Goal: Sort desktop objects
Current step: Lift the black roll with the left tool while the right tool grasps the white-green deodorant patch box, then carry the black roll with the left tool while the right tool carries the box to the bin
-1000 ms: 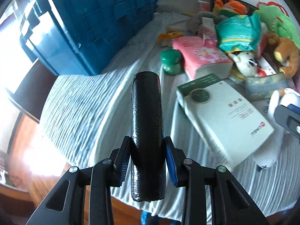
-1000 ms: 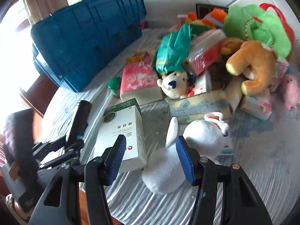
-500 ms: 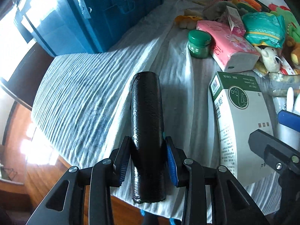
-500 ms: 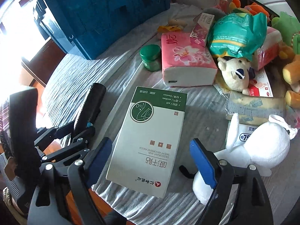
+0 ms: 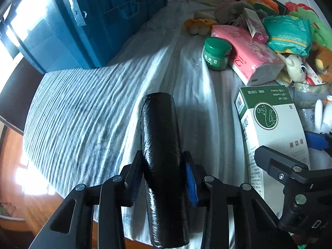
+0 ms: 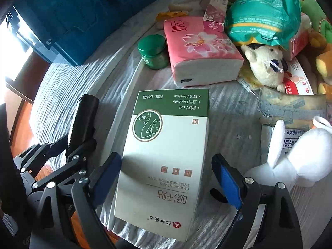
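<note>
The black roll [image 5: 164, 166] is clamped in the left gripper [image 5: 164, 178], its long axis pointing forward over the cloth-covered desk [image 5: 87, 112]. Beside it lies the green-and-white box [image 6: 166, 157], lengthwise between the spread fingers of the right gripper [image 6: 170, 184], near a green jar [image 6: 153, 50].

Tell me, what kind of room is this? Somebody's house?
Probably a home. A table under a striped grey-white cloth is heaped with household clutter: a pink flowered tissue pack, a cream plush dog, and a big blue plastic crate. Wooden floor shows below.
</note>
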Motion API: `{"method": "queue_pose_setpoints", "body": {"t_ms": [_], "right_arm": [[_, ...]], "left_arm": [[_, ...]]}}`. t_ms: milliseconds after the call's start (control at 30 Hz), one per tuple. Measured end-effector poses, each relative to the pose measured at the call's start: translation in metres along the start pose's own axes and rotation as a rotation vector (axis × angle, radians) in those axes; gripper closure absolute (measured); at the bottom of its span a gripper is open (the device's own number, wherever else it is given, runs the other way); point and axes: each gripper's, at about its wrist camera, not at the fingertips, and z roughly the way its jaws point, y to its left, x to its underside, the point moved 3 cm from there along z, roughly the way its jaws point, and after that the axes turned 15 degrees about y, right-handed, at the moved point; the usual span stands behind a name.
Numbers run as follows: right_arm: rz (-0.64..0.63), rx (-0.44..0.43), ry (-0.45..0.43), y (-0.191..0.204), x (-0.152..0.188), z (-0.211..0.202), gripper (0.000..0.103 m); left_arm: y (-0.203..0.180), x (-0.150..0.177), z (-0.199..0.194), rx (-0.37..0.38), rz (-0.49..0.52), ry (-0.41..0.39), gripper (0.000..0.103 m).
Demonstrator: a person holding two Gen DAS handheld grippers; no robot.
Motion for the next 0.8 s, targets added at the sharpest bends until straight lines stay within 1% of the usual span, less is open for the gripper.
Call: {"method": "queue_pose_setpoints", "body": {"t_ms": [133, 200, 267, 367, 500, 567, 600, 633, 700, 800], "right_arm": [[-0.004, 0.008, 0.009, 0.008, -0.006, 0.003, 0.014], [-0.017, 0.033, 0.032, 0.013, -0.007, 0.013, 0.014], [-0.012, 0.028, 0.051, 0.013, -0.005, 0.020, 0.014], [-0.002, 0.024, 0.053, 0.008, 0.001, 0.021, 0.014], [0.021, 0.005, 0.034, 0.004, 0.001, 0.016, 0.014], [0.018, 0.020, 0.026, 0.005, 0.002, 0.017, 0.014], [0.015, 0.025, 0.024, 0.006, 0.002, 0.018, 0.018], [0.013, 0.028, 0.022, 0.007, 0.003, 0.017, 0.020], [0.013, 0.029, 0.014, 0.008, 0.005, 0.015, 0.021], [0.016, 0.021, -0.019, 0.008, 0.006, 0.001, 0.021]], "left_arm": [[0.010, -0.004, 0.000, -0.031, -0.004, -0.004, 0.066], [0.011, -0.006, 0.002, -0.036, 0.003, 0.002, 0.066], [0.011, -0.006, 0.002, -0.039, 0.006, 0.000, 0.066], [0.010, -0.008, 0.003, -0.047, 0.009, -0.008, 0.066], [0.007, -0.010, 0.002, -0.045, 0.001, -0.019, 0.067], [0.006, -0.010, 0.002, -0.046, 0.000, -0.026, 0.068], [0.005, -0.008, 0.001, -0.046, 0.000, -0.029, 0.069], [0.005, -0.008, 0.000, -0.043, 0.000, -0.031, 0.069], [0.006, -0.006, -0.003, -0.035, 0.000, -0.035, 0.069], [0.004, -0.006, -0.016, -0.040, 0.014, -0.068, 0.069]]}}
